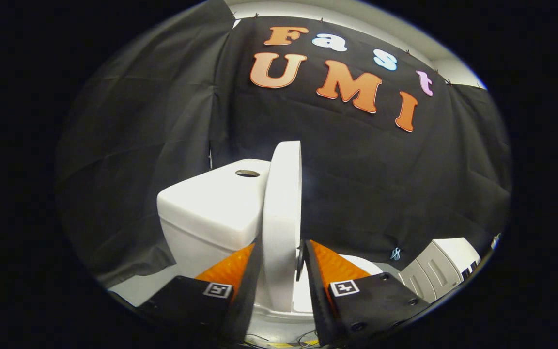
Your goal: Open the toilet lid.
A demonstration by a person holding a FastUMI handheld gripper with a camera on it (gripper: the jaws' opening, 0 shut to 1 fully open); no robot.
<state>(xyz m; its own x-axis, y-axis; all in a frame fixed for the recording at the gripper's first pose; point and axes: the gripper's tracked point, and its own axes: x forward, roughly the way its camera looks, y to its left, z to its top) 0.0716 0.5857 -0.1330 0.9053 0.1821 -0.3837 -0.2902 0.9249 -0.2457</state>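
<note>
the toilet lid [283, 213] stands raised on edge beside the white tank [211, 208], between the fingers of the claw [279, 254], which grips it from both sides.

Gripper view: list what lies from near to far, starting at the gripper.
Gripper, its fingers on either side of the raised white toilet lid → white toilet tank with round flush button → black cloth booth wall.
</note>
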